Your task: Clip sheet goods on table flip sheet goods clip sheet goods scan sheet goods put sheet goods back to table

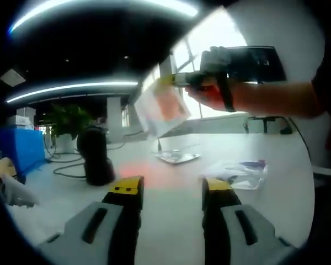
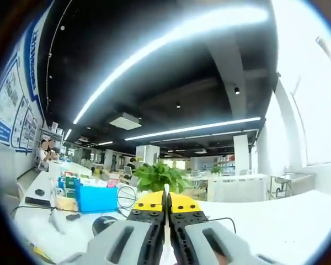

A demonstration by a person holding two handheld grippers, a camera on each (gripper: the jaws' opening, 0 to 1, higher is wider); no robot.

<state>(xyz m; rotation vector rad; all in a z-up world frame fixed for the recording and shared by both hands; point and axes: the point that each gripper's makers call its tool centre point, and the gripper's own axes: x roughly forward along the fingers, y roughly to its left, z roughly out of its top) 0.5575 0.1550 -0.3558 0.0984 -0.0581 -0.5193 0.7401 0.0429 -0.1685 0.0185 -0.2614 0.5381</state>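
1. The left gripper view is sitting low over the white desk (image 1: 171, 176), looking across it toward the bright windows at its far edge.
2. The right gripper view is tilting upward at the dark ceiling from higher up.
3. Both are taking in the green leafy potted plant (image 1: 69, 121) (image 2: 157, 176) and blue plastic bin (image 1: 19, 149) (image 2: 96, 199).

Left hand-held gripper (image 1: 171, 193) agape, right hand-held gripper (image 1: 179, 80) pinching sheet goods (image 1: 163, 107)
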